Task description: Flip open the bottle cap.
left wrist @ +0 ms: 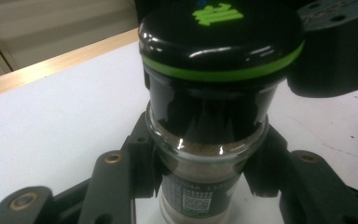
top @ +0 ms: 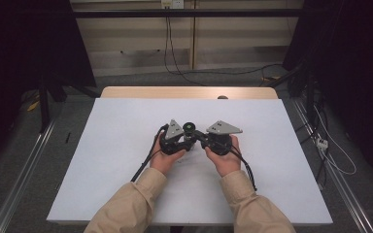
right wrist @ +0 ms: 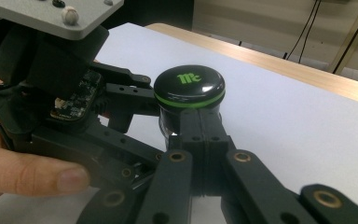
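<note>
- High view: both hands met at mid-tabletop (top: 126, 160); the left tongs (top: 178, 141) and right tongs (top: 201, 140) converged on a small spice jar (top: 189, 130) standing upright between them. Grip details were too small to read here.
- Left gripper view: the left tongs (left wrist: 209, 163) pinched the jar's glass body (left wrist: 200, 186) just below the black, green-ringed cap (left wrist: 219, 42). Judged step: steadying the jar for opening. The jar's base was cut off and the label was only partly legible.
- Right gripper view: the right tongs (right wrist: 200, 140) sat pressed together against the jar under the cap (right wrist: 189, 86), not around it. The next move likely calls for spreading them to seize the cap. Contact point was hidden behind the jaws.
</note>
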Motion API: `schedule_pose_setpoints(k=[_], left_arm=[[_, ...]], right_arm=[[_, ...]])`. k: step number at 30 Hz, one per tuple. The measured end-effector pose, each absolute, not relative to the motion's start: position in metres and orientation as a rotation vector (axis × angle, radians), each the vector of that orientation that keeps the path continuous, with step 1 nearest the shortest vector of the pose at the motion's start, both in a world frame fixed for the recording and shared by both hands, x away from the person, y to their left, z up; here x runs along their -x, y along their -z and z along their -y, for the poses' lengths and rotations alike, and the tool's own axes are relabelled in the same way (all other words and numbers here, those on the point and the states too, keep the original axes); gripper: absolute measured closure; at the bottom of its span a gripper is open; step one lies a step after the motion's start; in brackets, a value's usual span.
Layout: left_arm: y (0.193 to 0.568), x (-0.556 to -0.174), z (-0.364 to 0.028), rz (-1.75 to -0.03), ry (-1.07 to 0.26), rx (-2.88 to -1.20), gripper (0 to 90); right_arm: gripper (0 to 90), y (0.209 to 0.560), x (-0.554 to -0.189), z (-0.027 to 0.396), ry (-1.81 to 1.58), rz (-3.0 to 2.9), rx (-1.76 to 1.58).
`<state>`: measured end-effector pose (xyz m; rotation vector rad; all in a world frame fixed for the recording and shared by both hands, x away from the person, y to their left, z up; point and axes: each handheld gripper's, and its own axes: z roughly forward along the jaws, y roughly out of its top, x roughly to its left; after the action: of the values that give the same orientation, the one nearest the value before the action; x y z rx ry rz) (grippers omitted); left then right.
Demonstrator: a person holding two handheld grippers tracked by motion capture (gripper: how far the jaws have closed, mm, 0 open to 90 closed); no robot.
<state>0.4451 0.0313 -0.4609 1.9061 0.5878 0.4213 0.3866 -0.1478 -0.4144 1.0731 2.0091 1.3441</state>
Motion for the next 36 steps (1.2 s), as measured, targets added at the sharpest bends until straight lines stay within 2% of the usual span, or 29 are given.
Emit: schedule_pose_setpoints(k=[36], left_arm=[[0.4607, -0.445, -0.0316, -0.589, -0.415, -1.91, 53.5]], right_arm=[[90.0, 0.4098, -0.3866, 0.1452, -1.356, -2.001, -1.064]])
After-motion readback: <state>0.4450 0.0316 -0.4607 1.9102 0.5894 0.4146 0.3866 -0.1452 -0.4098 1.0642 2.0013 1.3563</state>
